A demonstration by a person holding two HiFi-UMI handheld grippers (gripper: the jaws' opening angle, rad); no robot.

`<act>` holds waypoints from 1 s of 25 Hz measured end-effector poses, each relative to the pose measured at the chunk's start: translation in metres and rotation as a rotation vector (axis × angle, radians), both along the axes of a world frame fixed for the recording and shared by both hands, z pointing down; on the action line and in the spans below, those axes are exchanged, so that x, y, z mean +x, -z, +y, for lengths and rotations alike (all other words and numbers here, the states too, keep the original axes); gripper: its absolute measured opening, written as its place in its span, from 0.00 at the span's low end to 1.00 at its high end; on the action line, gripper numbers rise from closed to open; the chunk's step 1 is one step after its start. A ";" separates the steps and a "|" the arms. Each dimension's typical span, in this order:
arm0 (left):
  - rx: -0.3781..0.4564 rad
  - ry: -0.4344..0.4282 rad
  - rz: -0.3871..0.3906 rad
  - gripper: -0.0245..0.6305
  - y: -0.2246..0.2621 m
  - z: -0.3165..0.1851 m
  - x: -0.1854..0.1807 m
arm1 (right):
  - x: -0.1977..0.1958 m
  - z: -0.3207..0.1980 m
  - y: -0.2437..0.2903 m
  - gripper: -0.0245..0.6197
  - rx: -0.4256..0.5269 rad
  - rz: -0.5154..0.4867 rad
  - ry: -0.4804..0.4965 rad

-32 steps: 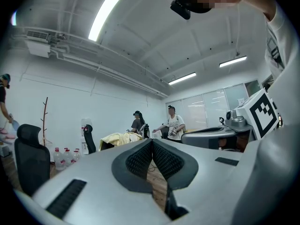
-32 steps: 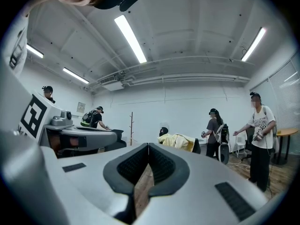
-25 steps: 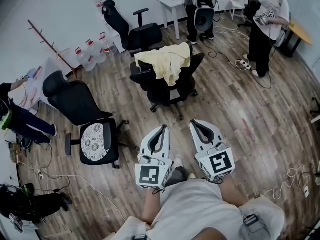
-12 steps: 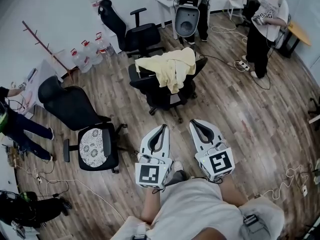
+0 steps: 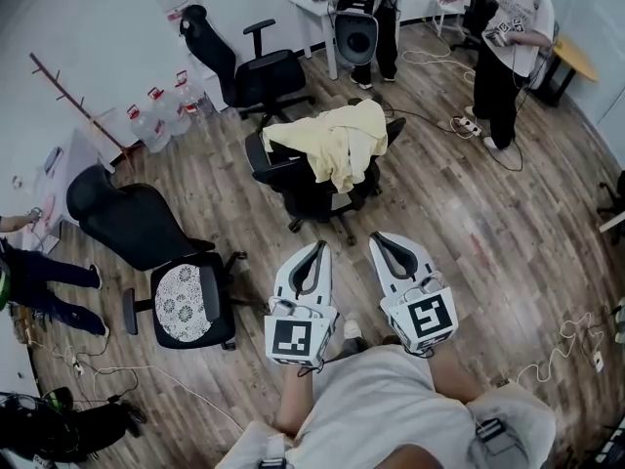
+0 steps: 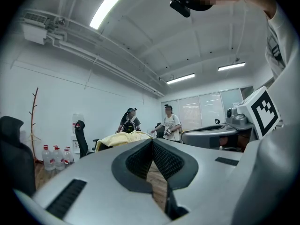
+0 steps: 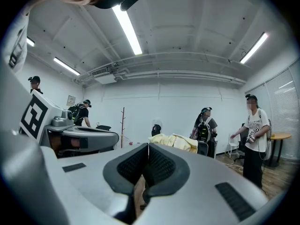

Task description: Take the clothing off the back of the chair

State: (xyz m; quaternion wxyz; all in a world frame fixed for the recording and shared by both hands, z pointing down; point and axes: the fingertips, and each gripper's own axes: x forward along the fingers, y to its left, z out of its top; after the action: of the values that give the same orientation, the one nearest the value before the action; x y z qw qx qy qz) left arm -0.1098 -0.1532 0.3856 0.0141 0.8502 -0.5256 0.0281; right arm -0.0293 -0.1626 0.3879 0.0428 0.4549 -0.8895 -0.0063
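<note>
A pale yellow garment (image 5: pixel 337 142) hangs over the back of a black office chair (image 5: pixel 303 186) in the middle of the room. It also shows far ahead as the yellow garment (image 6: pixel 123 139) in the left gripper view and the yellow garment (image 7: pixel 179 142) in the right gripper view. My left gripper (image 5: pixel 318 250) and right gripper (image 5: pixel 381 240) sit side by side close to my body, both shut and empty, pointing level toward the chair, well short of it.
A second black chair (image 5: pixel 161 252) with a patterned seat stands at the left, a third chair (image 5: pixel 244 62) by the far wall near water bottles (image 5: pixel 156 115). Two people (image 5: pixel 356 13) stand by a white table, another person (image 5: pixel 503 52) at the right. Cables (image 5: pixel 557 355) lie on the wood floor.
The draped chair and the room have slid nearer in the head view as I step toward them. Both grippers keep their pose and stay shut.
</note>
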 end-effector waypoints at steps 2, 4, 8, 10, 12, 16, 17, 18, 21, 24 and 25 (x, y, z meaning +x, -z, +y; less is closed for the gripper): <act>-0.001 -0.008 0.000 0.07 -0.001 -0.004 -0.002 | -0.002 -0.004 -0.003 0.07 -0.010 0.001 -0.015; -0.002 -0.017 0.003 0.07 -0.002 -0.008 -0.004 | -0.003 -0.006 -0.004 0.07 -0.024 0.000 -0.034; -0.005 -0.028 0.011 0.07 -0.002 -0.014 -0.006 | -0.004 -0.011 -0.004 0.07 -0.029 0.009 -0.047; -0.013 -0.031 0.009 0.07 -0.003 -0.016 -0.006 | -0.004 -0.013 -0.004 0.07 -0.030 0.014 -0.050; -0.018 -0.033 0.010 0.07 -0.004 -0.020 -0.004 | -0.003 -0.018 -0.002 0.07 -0.037 0.017 -0.061; -0.024 -0.028 0.005 0.07 -0.006 -0.030 -0.002 | -0.003 -0.028 -0.007 0.07 -0.043 0.005 -0.043; -0.025 -0.024 0.005 0.07 -0.007 -0.032 -0.002 | -0.004 -0.032 -0.005 0.07 -0.040 0.006 -0.041; -0.025 -0.021 0.004 0.07 -0.008 -0.035 -0.001 | -0.004 -0.036 -0.004 0.07 -0.037 0.007 -0.039; -0.032 -0.016 -0.005 0.07 -0.011 -0.045 -0.001 | -0.004 -0.049 -0.010 0.07 -0.037 0.002 -0.026; -0.036 -0.007 -0.014 0.07 -0.013 -0.057 0.001 | -0.002 -0.062 -0.015 0.07 -0.045 0.002 -0.018; -0.038 -0.005 -0.015 0.07 -0.014 -0.061 0.003 | 0.000 -0.066 -0.017 0.07 -0.050 0.003 -0.018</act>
State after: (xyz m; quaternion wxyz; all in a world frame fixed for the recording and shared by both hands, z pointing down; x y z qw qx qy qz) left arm -0.1073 -0.2143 0.4001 0.0263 0.8508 -0.5230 0.0447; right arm -0.0296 -0.2288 0.4046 0.0553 0.4617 -0.8852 0.0156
